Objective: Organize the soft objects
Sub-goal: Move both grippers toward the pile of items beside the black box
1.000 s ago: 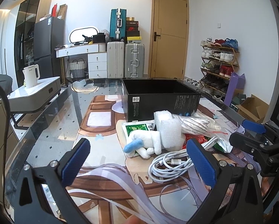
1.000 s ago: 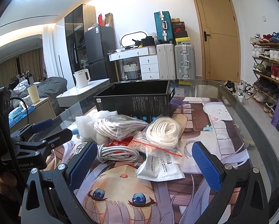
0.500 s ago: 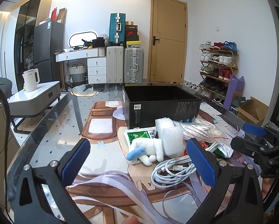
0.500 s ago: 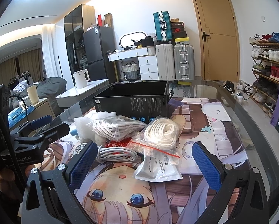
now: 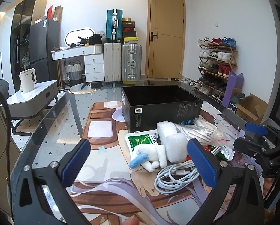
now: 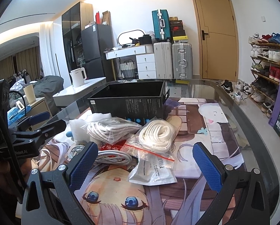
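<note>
A small white plush toy (image 5: 151,154) with a blue bit lies on the table mat, touching a lump of white foam (image 5: 170,140) and a coil of white cable (image 5: 174,176). It looks light and squishy, so pinching its fat middle should work. Behind the pile sits an open black box (image 5: 158,106). The left gripper (image 5: 140,161) hangs in front of the toy, jaws wide apart, holding nothing. The right gripper (image 6: 145,161) is spread wide too, over a bagged white rope (image 6: 157,136).
</note>
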Tool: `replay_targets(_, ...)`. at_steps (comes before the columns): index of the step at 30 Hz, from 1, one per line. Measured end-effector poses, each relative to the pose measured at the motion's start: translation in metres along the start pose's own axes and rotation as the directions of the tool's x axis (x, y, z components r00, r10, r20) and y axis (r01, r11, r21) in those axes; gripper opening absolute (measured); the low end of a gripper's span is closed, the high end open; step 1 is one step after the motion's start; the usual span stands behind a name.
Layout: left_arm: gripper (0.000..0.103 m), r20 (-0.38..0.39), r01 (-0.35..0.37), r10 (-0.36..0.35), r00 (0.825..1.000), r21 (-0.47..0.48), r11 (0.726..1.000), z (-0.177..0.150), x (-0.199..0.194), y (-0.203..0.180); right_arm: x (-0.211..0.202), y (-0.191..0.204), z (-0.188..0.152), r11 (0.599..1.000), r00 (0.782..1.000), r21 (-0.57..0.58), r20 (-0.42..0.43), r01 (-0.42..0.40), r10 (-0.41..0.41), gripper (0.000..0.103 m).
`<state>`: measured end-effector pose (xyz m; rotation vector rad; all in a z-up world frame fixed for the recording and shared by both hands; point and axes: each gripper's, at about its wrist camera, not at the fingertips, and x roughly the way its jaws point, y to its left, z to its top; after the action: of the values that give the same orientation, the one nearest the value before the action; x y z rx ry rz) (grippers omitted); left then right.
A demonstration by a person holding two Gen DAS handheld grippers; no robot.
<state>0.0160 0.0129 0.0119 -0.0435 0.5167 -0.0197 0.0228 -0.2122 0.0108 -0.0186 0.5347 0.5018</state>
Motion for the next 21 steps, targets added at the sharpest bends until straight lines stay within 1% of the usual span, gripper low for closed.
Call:
replay_targets(2, 0.103, -0.018, 0.008, -0.008, 1.000, 0.002, 1.000, 0.000, 0.002, 0.000, 0.003, -0.002, 0.002, 1.000, 1.000, 0.004, -0.015, -0.001, 0.001, 0.103)
replay_targets(5, 0.103, -0.041, 0.015, -0.015, 0.999, 0.006, 1.000, 0.002, 0.003, 0.001, 0.005, -0.006, 0.007, 1.000, 0.999, 0.009, -0.023, 0.023, -0.023, 0.103)
replay_targets(8, 0.103, -0.034, 0.018, -0.018, 0.999, 0.023, 1.000, 0.005, 0.003, -0.001, 0.008, -0.012, 0.013, 0.999, 0.999, 0.023, -0.032, 0.025, -0.025, 0.103)
replay_targets(10, 0.103, -0.045, 0.017, -0.015, 0.999, 0.041, 0.999, 0.007, 0.003, -0.004, 0.009, -0.015, 0.017, 0.999, 0.999, 0.027, -0.039, 0.037, -0.036, 0.103)
replay_targets(11, 0.103, -0.047, 0.022, -0.021, 0.999, 0.035, 0.999, 0.007, 0.003, -0.004, 0.010, -0.016, 0.019, 0.999, 0.998, 0.026, -0.041, 0.045, -0.044, 0.103)
replay_targets(15, 0.103, -0.045, 0.000, 0.003, 0.999, 0.073, 0.997, 0.012, 0.007, -0.007, 0.015, -0.019, 0.025, 0.998, 0.997, 0.028, -0.056, 0.050, -0.049, 0.102)
replay_targets(21, 0.103, -0.036, 0.006, -0.004, 0.999, 0.068, 0.998, 0.021, 0.014, -0.003, 0.029, -0.023, 0.031, 0.997, 0.992, 0.014, -0.101, 0.075, -0.073, 0.102)
